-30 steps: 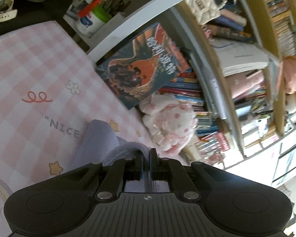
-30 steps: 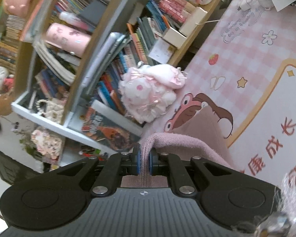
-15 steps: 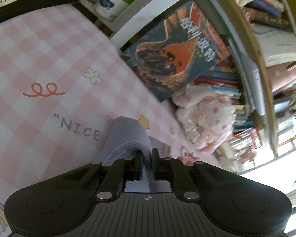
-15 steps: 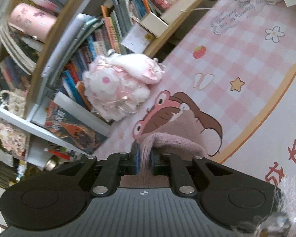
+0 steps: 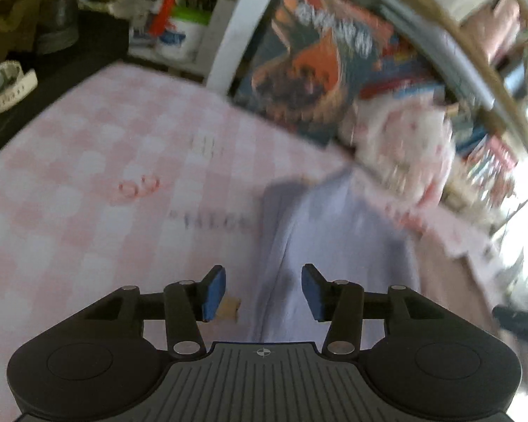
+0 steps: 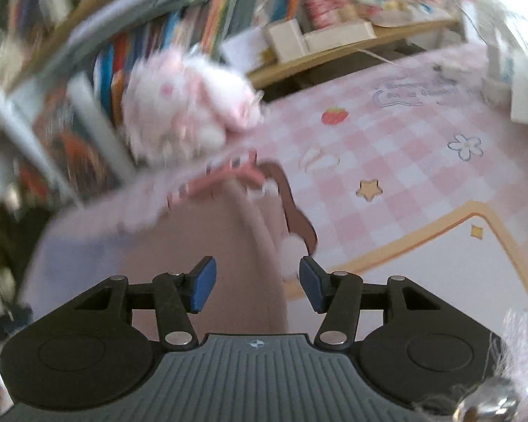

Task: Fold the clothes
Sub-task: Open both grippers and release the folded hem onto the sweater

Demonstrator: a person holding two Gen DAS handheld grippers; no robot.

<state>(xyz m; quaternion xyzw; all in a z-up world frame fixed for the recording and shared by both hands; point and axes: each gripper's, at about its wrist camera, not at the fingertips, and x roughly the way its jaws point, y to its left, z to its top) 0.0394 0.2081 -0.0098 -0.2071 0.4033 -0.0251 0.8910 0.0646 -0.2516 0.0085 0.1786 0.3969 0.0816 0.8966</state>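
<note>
The garment (image 5: 338,246) lay on the pink checked mat (image 5: 88,183), its lavender part in the left wrist view and its dusty-pink part (image 6: 211,246) in the right wrist view, with the far edge reaching toward the pink plush toy (image 6: 190,105) at the foot of the bookshelf (image 6: 123,35). The left gripper (image 5: 263,290) had just been opening; its blue pads stood apart and released, with the lavender cloth lying below and between them, untouched. The right gripper (image 6: 257,285) had likewise just been opening, its jaws spread and free of the pink cloth whose raised fold ran between them. Both views were blurred.
</note>
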